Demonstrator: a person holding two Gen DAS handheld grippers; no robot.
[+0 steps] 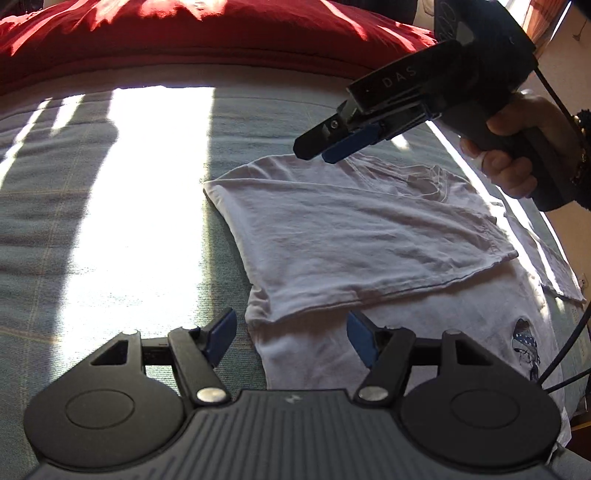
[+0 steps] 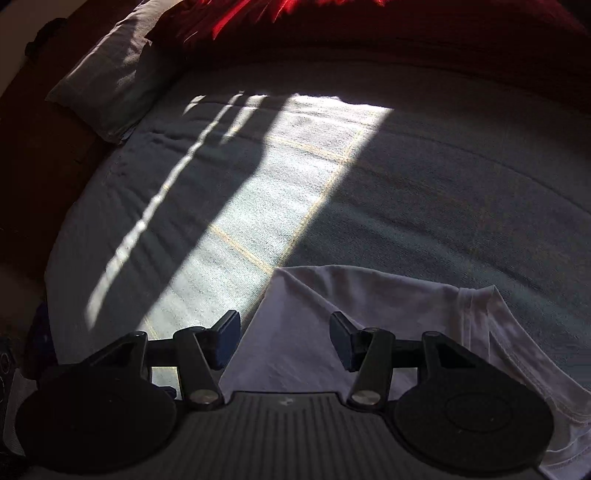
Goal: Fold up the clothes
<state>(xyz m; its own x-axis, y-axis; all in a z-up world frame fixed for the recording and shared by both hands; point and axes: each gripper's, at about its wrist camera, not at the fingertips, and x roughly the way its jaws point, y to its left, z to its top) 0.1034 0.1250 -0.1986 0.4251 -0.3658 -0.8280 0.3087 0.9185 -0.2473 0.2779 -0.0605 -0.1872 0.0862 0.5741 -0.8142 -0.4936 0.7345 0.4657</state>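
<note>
A white T-shirt (image 1: 351, 236) lies partly folded on the grey-green bedspread (image 1: 110, 221), one side turned over the body; a small blue print (image 1: 526, 347) shows near its right edge. My left gripper (image 1: 291, 336) is open and empty, low over the shirt's near left edge. My right gripper (image 1: 317, 153) hovers above the shirt's far edge; in the left wrist view its fingers look close together. In the right wrist view the right gripper (image 2: 284, 338) is open and empty above the shirt's folded corner (image 2: 332, 314), with the neckline (image 2: 476, 325) to the right.
A red blanket (image 1: 184, 33) lies bunched along the far side of the bed. A grey pillow (image 2: 110, 77) sits at the far left corner in the right wrist view. A bright sunlit strip crosses the bedspread (image 2: 258, 184). A black cable (image 1: 561, 362) hangs at the right.
</note>
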